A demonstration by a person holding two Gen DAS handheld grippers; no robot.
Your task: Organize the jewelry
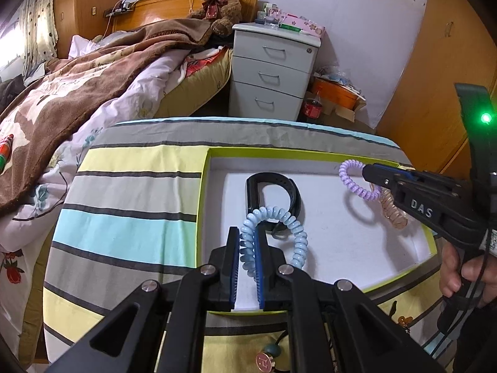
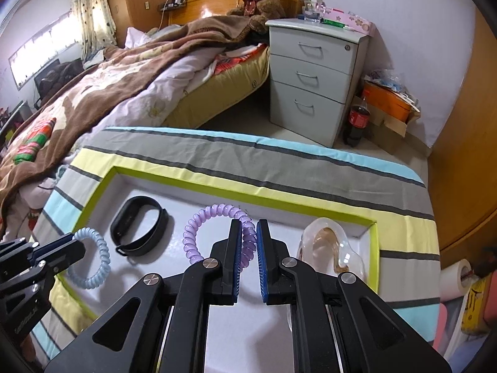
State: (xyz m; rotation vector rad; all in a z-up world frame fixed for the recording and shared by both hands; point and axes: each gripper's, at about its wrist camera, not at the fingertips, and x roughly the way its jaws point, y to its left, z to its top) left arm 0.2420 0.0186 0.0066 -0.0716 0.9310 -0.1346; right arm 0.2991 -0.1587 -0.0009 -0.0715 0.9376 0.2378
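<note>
A white tray with a lime-green rim [image 1: 279,153] [image 2: 217,188] lies on the striped cloth. My left gripper [image 1: 247,233] [image 2: 77,244] is shut on a light blue coil bracelet [image 1: 298,233] [image 2: 93,262], held over the tray's left part. My right gripper [image 2: 249,227] [image 1: 367,171] is shut on a purple coil bracelet [image 2: 194,233] [image 1: 352,181], which hangs above the tray floor and casts a shadow. A black wristband [image 1: 273,191] [image 2: 139,228] lies in the tray between the two. A clear amber coil bracelet [image 1: 394,214] [image 2: 329,248] rests at the tray's right end.
The striped tablecloth [image 1: 130,186] [image 2: 310,168] surrounds the tray. A bead charm [image 1: 267,356] lies at the near table edge. Beyond the table are a bed with a brown blanket [image 1: 93,80], a grey drawer cabinet [image 2: 313,74], a cola bottle [image 2: 357,121] and an orange box [image 2: 388,102].
</note>
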